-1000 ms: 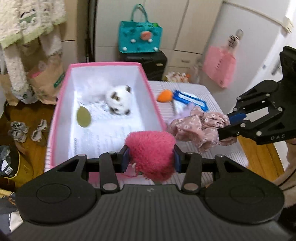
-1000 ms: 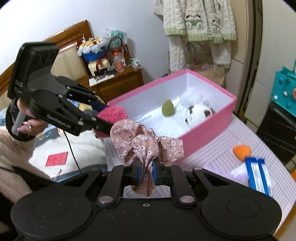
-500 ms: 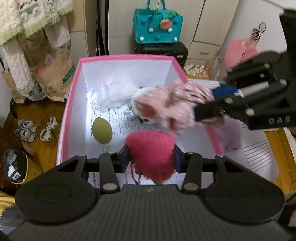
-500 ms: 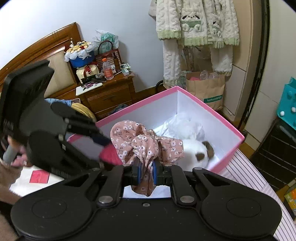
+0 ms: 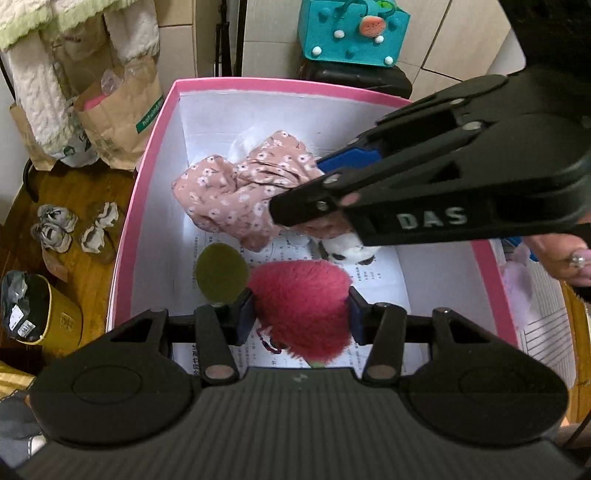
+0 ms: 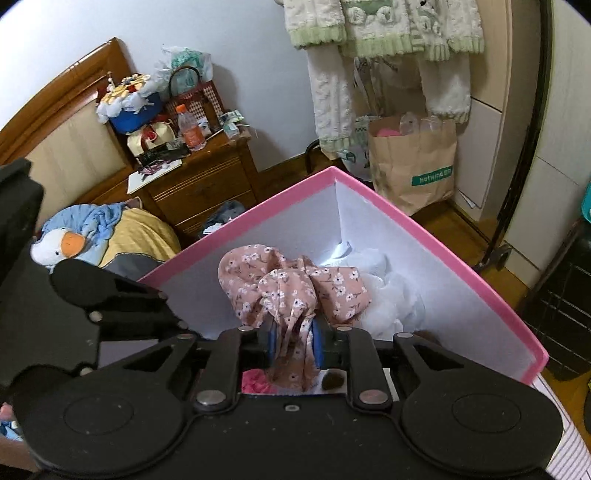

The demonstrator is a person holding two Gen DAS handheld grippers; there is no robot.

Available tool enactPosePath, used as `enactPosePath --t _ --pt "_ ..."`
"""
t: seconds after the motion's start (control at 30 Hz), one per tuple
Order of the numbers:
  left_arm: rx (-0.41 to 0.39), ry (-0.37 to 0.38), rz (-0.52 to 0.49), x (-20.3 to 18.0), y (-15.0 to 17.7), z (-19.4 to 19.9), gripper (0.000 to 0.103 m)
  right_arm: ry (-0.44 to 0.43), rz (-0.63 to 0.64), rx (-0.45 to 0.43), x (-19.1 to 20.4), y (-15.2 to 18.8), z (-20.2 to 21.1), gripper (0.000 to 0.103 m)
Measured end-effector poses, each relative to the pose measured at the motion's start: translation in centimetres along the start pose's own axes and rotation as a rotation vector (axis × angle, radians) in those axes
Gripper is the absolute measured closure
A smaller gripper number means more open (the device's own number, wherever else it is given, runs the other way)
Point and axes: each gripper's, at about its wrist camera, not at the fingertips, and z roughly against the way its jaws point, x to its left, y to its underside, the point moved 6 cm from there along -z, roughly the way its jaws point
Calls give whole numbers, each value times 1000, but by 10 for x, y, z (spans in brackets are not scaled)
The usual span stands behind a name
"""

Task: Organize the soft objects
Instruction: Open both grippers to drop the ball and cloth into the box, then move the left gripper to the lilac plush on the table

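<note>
A pink box (image 5: pixel 125 236) with white walls lies below both grippers. My left gripper (image 5: pixel 300 314) hangs over the box's near end, its jaws opening, with its pads still against a red fluffy ball (image 5: pixel 299 295). From the right, my right gripper (image 5: pixel 310 188) reaches into the box. Its jaws are opening, and a pink floral cloth (image 5: pixel 229 192) still sits between its pads (image 6: pixel 271 341). In the right wrist view the cloth (image 6: pixel 288 288) bunches ahead of the right gripper (image 6: pixel 294 341). A green egg-shaped sponge (image 5: pixel 221 275), a white-and-brown plush (image 5: pixel 351 251) and white fluff (image 6: pixel 391 295) lie inside the box.
Left of the box on the wooden floor are a brown paper bag (image 5: pixel 122 110), small shoes (image 5: pixel 55 229) and a yellow bin (image 5: pixel 44 317). A teal bag (image 5: pixel 351 29) stands behind the box. A nightstand (image 6: pixel 199 184) and a duck plush (image 6: pixel 59 247) lie beyond it.
Both grippers have moved from the striped cover over and down into the pink box, carrying the red ball and the floral cloth. The right gripper's pads now stand a little further apart.
</note>
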Motion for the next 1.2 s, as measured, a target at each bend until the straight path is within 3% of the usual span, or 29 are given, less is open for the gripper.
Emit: enactPosePath --t 0.1,0.13,0.3,0.77,1.2 --pt "12 9 7 2 -1 -4 55 19 8 0 0 -2 -3 78" --pt "16 12 10 3 -1 -4 55 13 7 7 0 -1 -4 71" --pt "9 8 27 6 -2 -5 52 -21 3 23 6 4 4 60" --pt "-75 -8 -11 -8 5 32 49 19 -33 -47 9 18 65 57" --pt "-112 -42 -92 -44 29 92 45 33 12 -94 49 53 136 56"
